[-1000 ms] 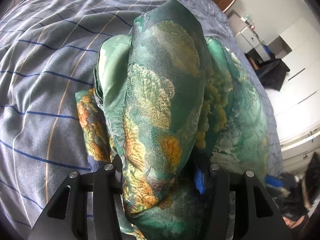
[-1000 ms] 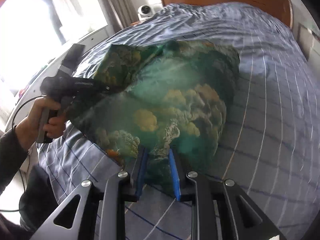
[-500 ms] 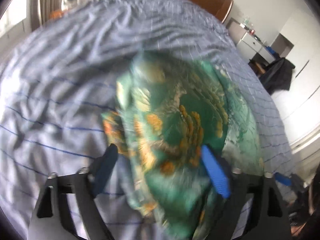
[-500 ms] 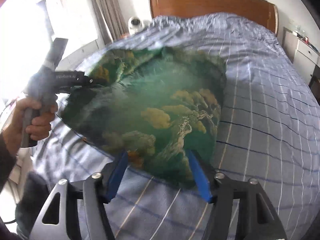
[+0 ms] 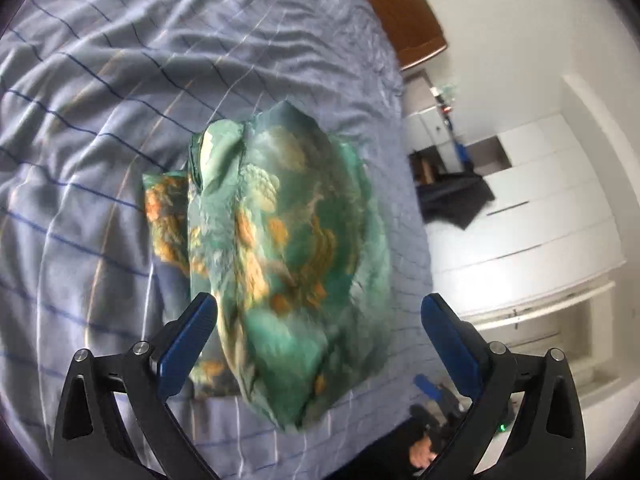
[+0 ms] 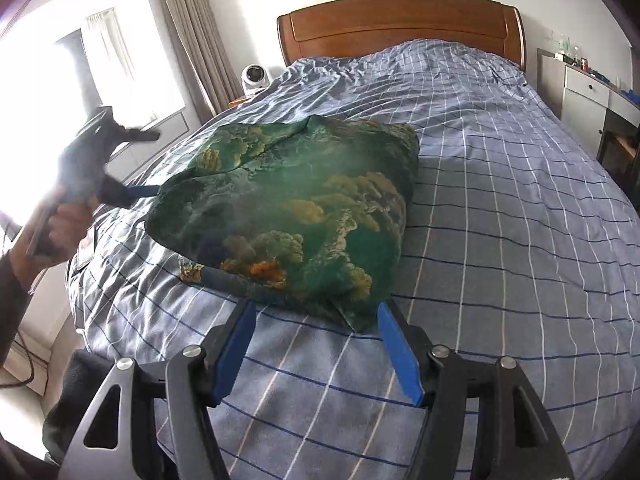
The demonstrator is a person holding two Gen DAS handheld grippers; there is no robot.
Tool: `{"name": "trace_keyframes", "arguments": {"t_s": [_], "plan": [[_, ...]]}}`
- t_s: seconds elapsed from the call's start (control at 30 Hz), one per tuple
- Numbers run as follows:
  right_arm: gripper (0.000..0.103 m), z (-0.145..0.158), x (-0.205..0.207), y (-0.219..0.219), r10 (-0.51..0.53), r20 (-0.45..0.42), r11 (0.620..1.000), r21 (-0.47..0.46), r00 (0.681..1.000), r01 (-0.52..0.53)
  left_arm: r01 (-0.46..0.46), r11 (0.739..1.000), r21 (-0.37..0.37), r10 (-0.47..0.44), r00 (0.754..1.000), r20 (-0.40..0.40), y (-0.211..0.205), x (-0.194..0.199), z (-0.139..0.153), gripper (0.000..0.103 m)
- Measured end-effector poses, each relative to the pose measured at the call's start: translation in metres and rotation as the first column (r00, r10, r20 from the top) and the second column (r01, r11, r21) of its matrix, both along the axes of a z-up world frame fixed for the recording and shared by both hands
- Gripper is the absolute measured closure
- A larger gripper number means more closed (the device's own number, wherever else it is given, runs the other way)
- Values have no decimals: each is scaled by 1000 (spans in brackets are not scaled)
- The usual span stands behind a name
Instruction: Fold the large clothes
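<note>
Blue pads of the right gripper (image 6: pixel 316 344) stand partly apart at the bottom of its view, clamping nothing. The green garment's (image 6: pixel 296 216) nearest edge lies on the bed just beyond them, and a pointed corner comes close to the right-hand pad without being pressed by it. From these fingers the bundle stretches toward 11 o'clock, its long axis running from that corner up and away toward the window side.

In the left wrist view the left gripper (image 5: pixel 320 330) has its fingers very wide and still opening. The garment (image 5: pixel 288 248) fills the gap from 12 o'clock but lies free below on the bed (image 5: pixel 80 160), neither pad touching it. That gripper (image 6: pixel 132 162) also shows at 9 o'clock in the right view, just off the cloth's far end.

The cloth is glossy, deep green with orange and gold cloud-like patches, folded into a puffy, rounded packet with uneven edges. I judge the right hand nearer a graspable corner for any further fold.

Beyond rise the wooden headboard (image 6: pixel 400 24) and curtain (image 6: pixel 192 32).
</note>
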State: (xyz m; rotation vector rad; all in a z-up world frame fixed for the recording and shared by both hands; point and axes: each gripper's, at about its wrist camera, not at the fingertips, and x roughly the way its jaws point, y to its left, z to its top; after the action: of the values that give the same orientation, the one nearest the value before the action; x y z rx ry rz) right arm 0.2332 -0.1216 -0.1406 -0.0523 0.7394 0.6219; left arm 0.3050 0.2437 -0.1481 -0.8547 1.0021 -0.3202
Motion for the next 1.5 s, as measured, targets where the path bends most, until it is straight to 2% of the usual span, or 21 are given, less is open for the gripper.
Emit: {"name": "trace_keyframes", "arguments": {"t_s": [0.07,0.13,0.17,0.23,0.3,0.4,0.5,0.6,0.7,0.77,0.83,0.9,0.93,0.97,1.0,1.03,1.1,1.13,1.23,1.37,1.5], "plan": [[38,2,-1,3,10,13,1000,-7,1000,-10,-4,994,107,10,998,-60,-4,16,-17,2],[38,4,-2,5,13,24,1000,-18,1000,-13,14,979,203,20,986,-164,-8,27,-45,0],[38,4,-1,4,10,23,1000,-19,1000,-10,15,977,213,27,982,-189,-10,30,-57,0],[38,2,5,0,-1,7,1000,-13,1000,1,-7,985,173,44,976,-214,-10,33,-76,0],[38,1,15,-4,-7,-14,1000,-5,1000,7,-28,990,136,56,977,-206,-9,35,-85,0],[38,4,40,-15,-25,-47,999,36,999,27,-4,983,181,38,982,-183,-16,40,-87,0],[38,-1,92,-29,-9,-142,991,132,990,27,15,983,184,20,982,-187,-21,47,-92,0],[38,-21,142,-35,53,-278,967,254,959,21,29,984,175,3,984,-181,-25,55,-94,0],[38,-56,187,-29,128,-417,928,369,900,39,39,985,169,-8,984,-177,-21,64,-99,0],[33,-76,205,-18,175,-467,913,407,866,35,44,985,168,-14,985,-174,-18,62,-99,0],[21,-88,214,-9,184,-472,898,437,862,48,40,987,156,-13,986,-166,-14,56,-103,0],[21,-100,224,1,201,-508,886,459,837,66,19,991,135,3,987,-160,-16,57,-107,0],[22,-101,226,6,203,-509,892,449,836,58,10,992,127,11,987,-160,-19,57,-109,0],[22,-98,227,12,197,-496,907,420,846,36,5,992,127,16,986,-164,-23,56,-109,1],[24,-91,223,21,183,-466,930,367,865,1,9,991,133,13,986,-163,-28,56,-106,9],[29,-84,219,27,176,-437,945,326,882,-26,15,984,175,13,988,-154,-35,55,-97,21],[35,-62,199,42,163,-324,973,208,932,-98,34,965,262,0,992,-129,-46,52,-80,36],[38,-50,186,50,162,-250,981,142,955,-129,43,946,321,-8,994,-112,-54,48,-69,42],[42,-27,157,62,172,-124,983,81,977,-162,57,904,423,-39,998,-52,-75,38,-42,48],[42,6,134,68,195,12,979,58,981,-195,27,869,494,-52,998,37,-92,43,-10,48],[42,30,157,66,176,63,981,74,982,-180,-5,874,485,-46,995,93,-94,79,6,48]]}}
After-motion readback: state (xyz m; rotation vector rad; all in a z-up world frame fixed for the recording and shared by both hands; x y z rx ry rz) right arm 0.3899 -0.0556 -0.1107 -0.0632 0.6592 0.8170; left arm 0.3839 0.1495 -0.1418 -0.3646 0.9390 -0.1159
